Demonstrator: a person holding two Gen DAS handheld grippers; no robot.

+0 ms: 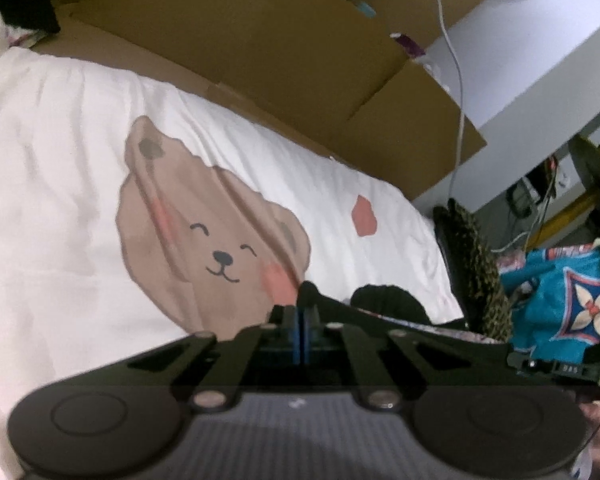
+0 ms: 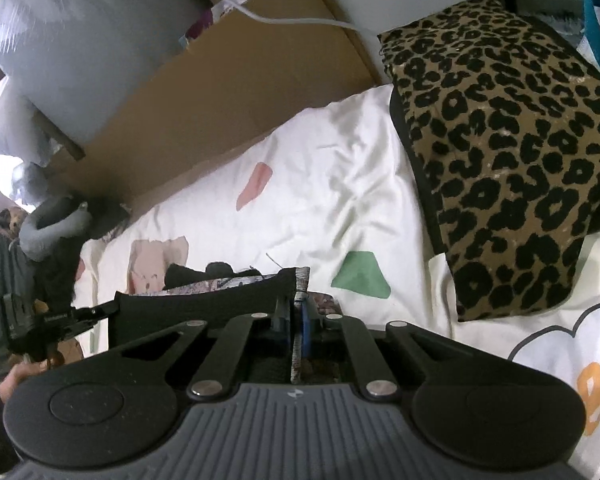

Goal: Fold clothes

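We work over a bed spread with a white duvet printed with a brown bear face (image 1: pixel 204 236), flattened brown cardboard (image 1: pixel 260 44) leaning behind it at twelve o'clock. A leopard-print cushion (image 2: pixel 508 152) lies at two o'clock in the right view. Our right tool (image 2: pixel 296 320) pinches the edge of a black garment with a patterned lining (image 2: pixel 204 300), which stretches toward nine o'clock. Our left tool (image 1: pixel 300 320) has its blue pads pressed together on the same cloth's other end.
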